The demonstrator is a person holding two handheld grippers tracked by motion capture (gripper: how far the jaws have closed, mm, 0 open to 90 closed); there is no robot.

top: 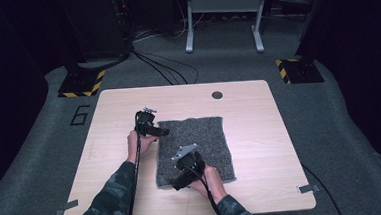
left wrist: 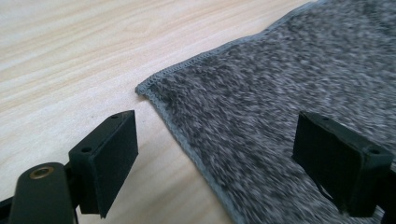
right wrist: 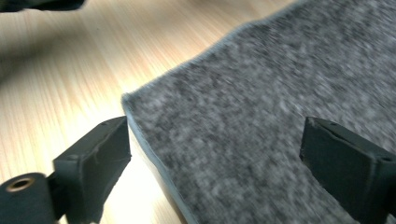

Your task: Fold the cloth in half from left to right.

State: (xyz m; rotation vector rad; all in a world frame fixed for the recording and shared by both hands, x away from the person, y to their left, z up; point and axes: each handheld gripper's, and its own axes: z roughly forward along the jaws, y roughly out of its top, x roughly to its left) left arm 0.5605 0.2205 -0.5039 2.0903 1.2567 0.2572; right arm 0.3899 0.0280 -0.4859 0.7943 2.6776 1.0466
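Straddling grey towel point(left wrist: 280, 93) corners | both grippers agape | bare table point(top: 259, 113) around

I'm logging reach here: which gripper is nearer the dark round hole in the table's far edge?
Left. The left gripper is at the cloth's far left corner, closer to the hole. The right gripper is at the cloth's near left corner, farther back.

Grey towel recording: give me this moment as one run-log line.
left gripper: open, at far-left corner | right gripper: open, at near-left corner | grey towel: flat on wooden table, not yet gripped
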